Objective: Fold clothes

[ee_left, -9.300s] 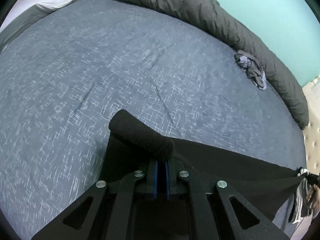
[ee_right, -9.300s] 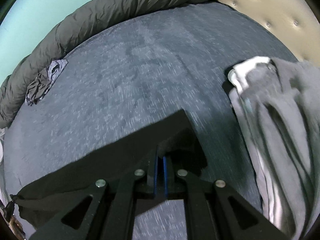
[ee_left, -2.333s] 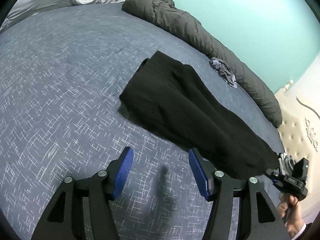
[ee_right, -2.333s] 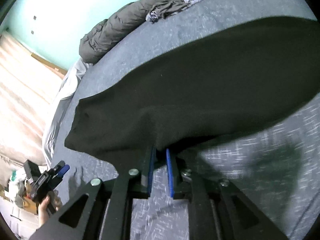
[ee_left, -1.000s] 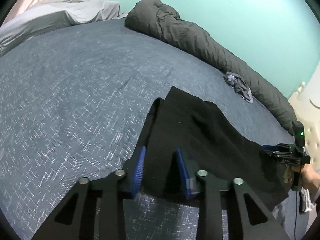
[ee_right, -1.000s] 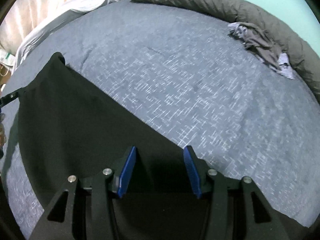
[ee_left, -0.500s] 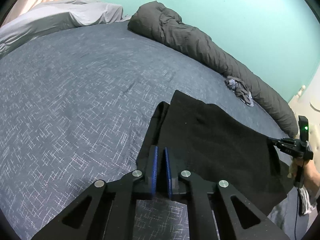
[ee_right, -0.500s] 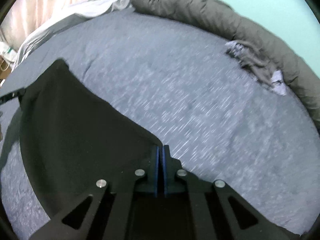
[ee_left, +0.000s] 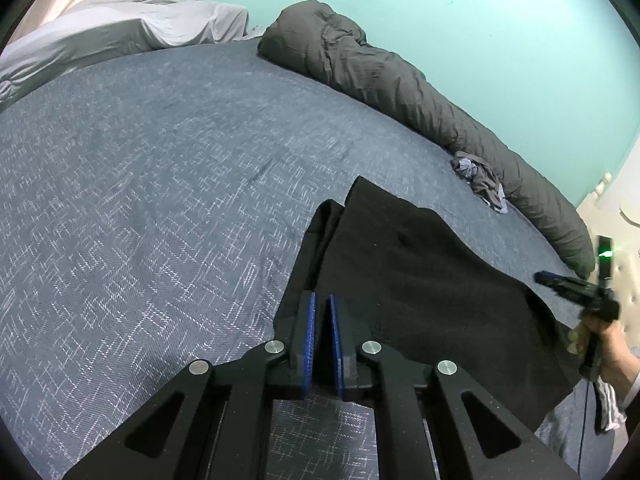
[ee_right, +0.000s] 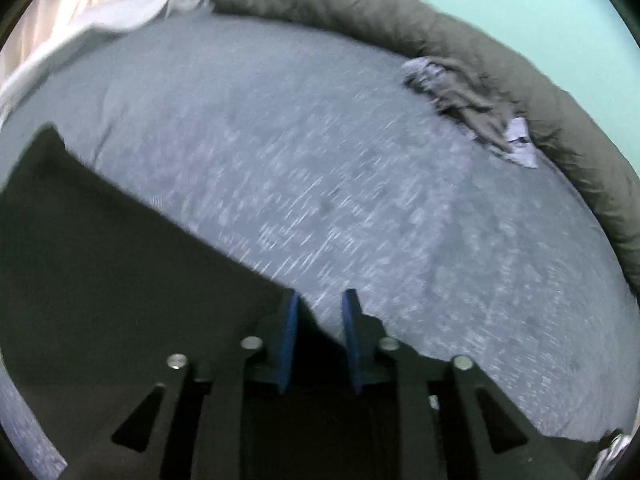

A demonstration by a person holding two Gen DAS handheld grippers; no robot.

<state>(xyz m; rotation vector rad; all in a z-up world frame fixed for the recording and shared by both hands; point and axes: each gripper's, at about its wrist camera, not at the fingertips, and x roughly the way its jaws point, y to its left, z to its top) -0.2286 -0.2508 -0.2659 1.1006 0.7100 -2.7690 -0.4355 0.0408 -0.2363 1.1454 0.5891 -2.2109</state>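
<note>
A black garment (ee_left: 420, 280) lies spread on a bed (ee_left: 160, 200) covered in blue-grey patterned fabric. Along the far side of the bed, against a turquoise wall (ee_left: 480, 20), runs a long rolled dark grey duvet (ee_left: 400, 80); a small crumpled grey cloth (ee_left: 480, 180) rests against it, well apart from the garment. A pale grey sheet (ee_left: 120, 32) is heaped at the far left corner, and part of a tufted cream headboard (ee_left: 628, 280) shows at the right edge. No writing is legible.

The left tongs (ee_left: 322, 320) point forward over the near left edge of the garment, blue pads drawn to a narrow gap with the black fabric's edge between them. In the left wrist view the right tongs (ee_left: 560, 280) appear at the garment's far right corner, held in a hand (ee_left: 608, 352) gripping the handle from below, a green light lit on top. In the blurred right wrist view the right tongs (ee_right: 318, 320) stand parted, the garment's (ee_right: 120, 300) edge running between the pads without being pinched.
</note>
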